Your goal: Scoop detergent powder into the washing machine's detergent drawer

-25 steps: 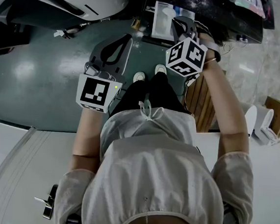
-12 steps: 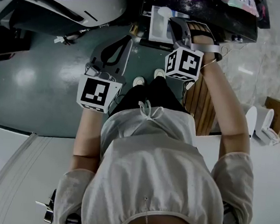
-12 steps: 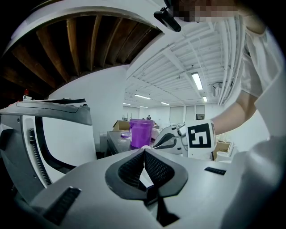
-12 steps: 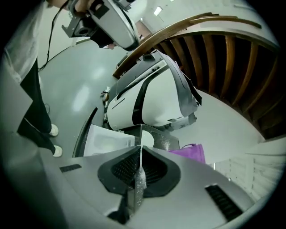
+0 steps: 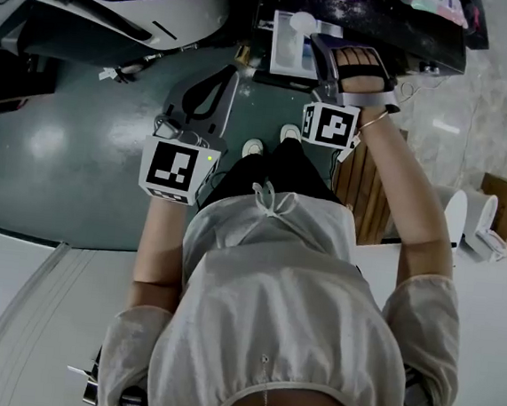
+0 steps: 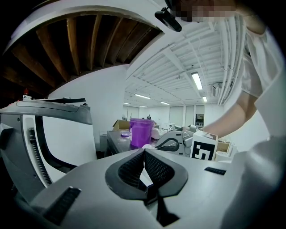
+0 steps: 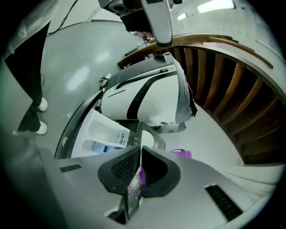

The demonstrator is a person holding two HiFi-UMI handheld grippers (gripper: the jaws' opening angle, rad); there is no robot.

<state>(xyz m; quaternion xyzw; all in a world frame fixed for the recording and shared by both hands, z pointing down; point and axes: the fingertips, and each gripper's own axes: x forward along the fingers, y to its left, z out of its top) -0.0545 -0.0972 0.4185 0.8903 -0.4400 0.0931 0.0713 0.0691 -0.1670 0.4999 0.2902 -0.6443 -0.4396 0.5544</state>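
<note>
At the drawer: we see the right claw [image 7: 139,152] pressed together on the thin clear handle of the scoop [image 7: 145,136]. Powder flecks cling to the handle between the pads.
Scoop: its pale bowl sits just past the claw tips, by the right edge of the white detergent drawer [image 7: 105,134]. We cannot tell whether the two touch.
Drawer: it stands open from the front of the washing machine [image 7: 147,98]. We can see its compartments from above, one with a blue part inside.
Right arm: in the head view, we find the right hand [image 5: 360,67] wrapped over its gripper. The arm reaches forward almost straight, towards the drawer.
Left side: we read the left claw [image 6: 144,153] as closed tip to tip, with nothing between its ribbed pads.
Left arm: the elbow is bent. The gripper hangs low and close to the body, above the grey-green floor [image 5: 64,135] and well apart from the drawer.
Beyond the left claw: we make out a purple cup [image 6: 141,132] upright on a dark worktop [image 6: 115,139].
</note>
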